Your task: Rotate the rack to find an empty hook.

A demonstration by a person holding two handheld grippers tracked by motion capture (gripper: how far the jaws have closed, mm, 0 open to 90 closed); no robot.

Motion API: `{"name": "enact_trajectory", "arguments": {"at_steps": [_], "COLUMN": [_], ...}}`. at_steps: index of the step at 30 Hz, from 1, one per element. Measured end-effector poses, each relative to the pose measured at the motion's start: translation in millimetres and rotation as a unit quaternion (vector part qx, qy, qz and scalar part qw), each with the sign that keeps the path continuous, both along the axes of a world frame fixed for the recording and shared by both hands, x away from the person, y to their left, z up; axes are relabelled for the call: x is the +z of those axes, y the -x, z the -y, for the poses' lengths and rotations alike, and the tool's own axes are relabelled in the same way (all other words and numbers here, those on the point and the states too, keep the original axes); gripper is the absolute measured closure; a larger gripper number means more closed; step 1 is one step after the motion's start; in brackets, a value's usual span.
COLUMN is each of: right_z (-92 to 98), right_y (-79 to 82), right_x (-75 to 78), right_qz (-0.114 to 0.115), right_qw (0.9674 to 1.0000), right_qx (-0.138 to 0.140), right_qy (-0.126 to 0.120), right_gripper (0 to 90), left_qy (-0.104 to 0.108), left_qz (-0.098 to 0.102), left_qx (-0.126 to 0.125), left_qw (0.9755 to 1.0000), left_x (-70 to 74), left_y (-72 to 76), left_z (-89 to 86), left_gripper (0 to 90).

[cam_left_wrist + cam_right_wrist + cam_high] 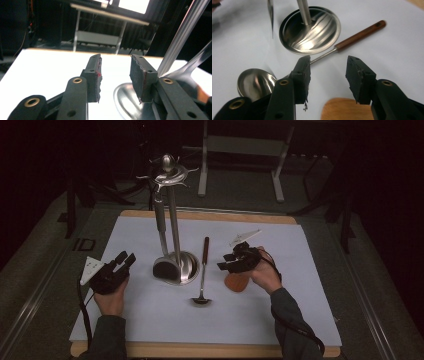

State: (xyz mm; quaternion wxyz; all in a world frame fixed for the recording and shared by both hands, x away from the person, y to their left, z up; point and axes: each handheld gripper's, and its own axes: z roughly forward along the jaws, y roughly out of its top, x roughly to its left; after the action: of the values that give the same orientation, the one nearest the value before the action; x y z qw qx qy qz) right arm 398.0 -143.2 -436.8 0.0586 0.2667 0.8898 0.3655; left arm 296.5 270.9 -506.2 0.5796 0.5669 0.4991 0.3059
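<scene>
A steel utensil stand [176, 220] rises from a round base [187, 267] in the middle of the white mat, and a grey-handled utensil [161, 227] hangs from its top hooks, its dark head down by the base. A ladle with a brown wooden handle [204, 265] lies just right of the base, bowl toward me. My left gripper [127, 257] rests low to the left of the stand, open and empty; its own view shows the base [125, 97] and pole [182, 35] close by. My right gripper [225, 261] is open over the ladle [359, 35] and a round orange-brown wooden piece [344, 108].
The white mat [150, 320] lies on a wooden board [210, 351] with a dark floor all round. A metal-framed table [240, 150] stands far behind the board. The orange-brown piece [236, 282] lies under my right hand.
</scene>
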Motion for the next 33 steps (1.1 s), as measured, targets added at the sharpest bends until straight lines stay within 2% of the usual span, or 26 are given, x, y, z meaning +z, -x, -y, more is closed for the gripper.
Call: {"name": "enact_trajectory", "arguments": {"at_steps": [4,8,10,11,16,19,21,27,33], "right_z": [-13.1,-27.4,-33.3,-36.3,-54.5,-61.5,-70.0,-78.0,-79.8], "right_y": [0.0,1.4,2.2,2.6,4.7,4.6,4.7,4.5,2.4], "right_x": [-12.3,-25.7,-32.0,-35.4,-54.0,-60.1,-66.4,-76.6,-78.5], "right_qz": [-0.012,-0.012,-0.015,-0.018,-0.030,-0.033,-0.034,-0.036,-0.045], "right_qw": [0.9999,0.9998,0.9998,0.9997,0.9984,0.9980,0.9967,0.9933,0.9921], "right_qx": [0.002,0.000,-0.012,-0.016,-0.040,-0.044,-0.056,-0.072,-0.075], "right_qy": [0.004,0.014,0.010,0.007,0.026,0.032,0.049,0.082,0.090], "right_gripper": [54.1,53.7,54.1,54.1,50.9,49.6,48.9,48.3,51.1], "left_qy": [0.000,-0.013,0.000,0.009,0.012,0.012,0.013,0.013,0.017], "left_qz": [-0.014,-0.031,-0.041,-0.042,-0.045,-0.045,-0.045,-0.044,-0.045], "left_qx": [0.007,0.004,-0.006,-0.009,-0.008,-0.008,-0.008,-0.007,-0.006], "left_qw": [0.9999,0.9994,0.9992,0.9990,0.9989,0.9989,0.9989,0.9989,0.9988], "left_x": [-17.4,-27.8,-31.2,-32.1,-33.3,-33.5,-33.6,-33.5,-33.7], "left_y": [0.6,-2.0,-4.7,-5.3,-5.0,-5.1,-5.2,-4.7,-4.2], "left_z": [-2.6,-3.4,-4.4,-5.2,-6.0,-6.2,-6.2,-6.4,-7.2], "left_gripper": [58.9,57.5,56.2,54.5,53.2,53.1,53.1,53.1,53.1]}}
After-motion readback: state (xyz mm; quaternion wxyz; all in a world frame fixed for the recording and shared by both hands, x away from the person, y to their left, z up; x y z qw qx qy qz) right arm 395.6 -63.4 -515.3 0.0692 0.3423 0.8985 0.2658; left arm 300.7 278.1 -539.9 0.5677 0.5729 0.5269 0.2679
